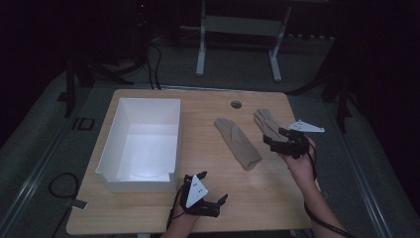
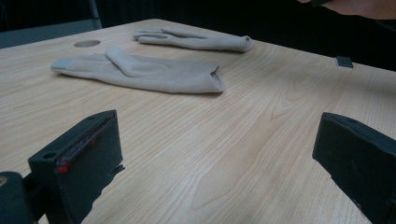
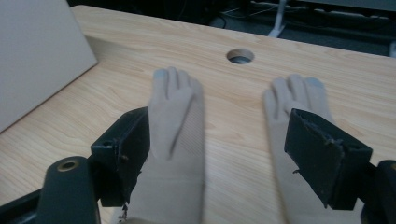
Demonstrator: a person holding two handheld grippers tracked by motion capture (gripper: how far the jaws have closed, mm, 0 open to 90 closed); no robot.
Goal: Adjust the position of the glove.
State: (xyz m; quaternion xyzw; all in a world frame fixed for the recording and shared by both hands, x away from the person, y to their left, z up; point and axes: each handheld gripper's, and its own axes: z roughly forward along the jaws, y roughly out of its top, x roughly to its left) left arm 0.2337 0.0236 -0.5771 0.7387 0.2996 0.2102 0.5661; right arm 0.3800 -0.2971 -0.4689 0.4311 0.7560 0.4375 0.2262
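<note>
On the surface (image 1: 237, 193) two beige gloves lie side by side, one (image 1: 237, 143) at centre, the other (image 1: 266, 122) toward three o'clock. Over that second glove the right gripper (image 1: 279, 140) hangs, fingers released and empty. Toward six o'clock, the left gripper (image 1: 214, 189) likewise spreads released fingers.

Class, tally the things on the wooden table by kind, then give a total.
Beige gloves: 2 (near glove, far glove)
White box: 1
Total: 3
</note>
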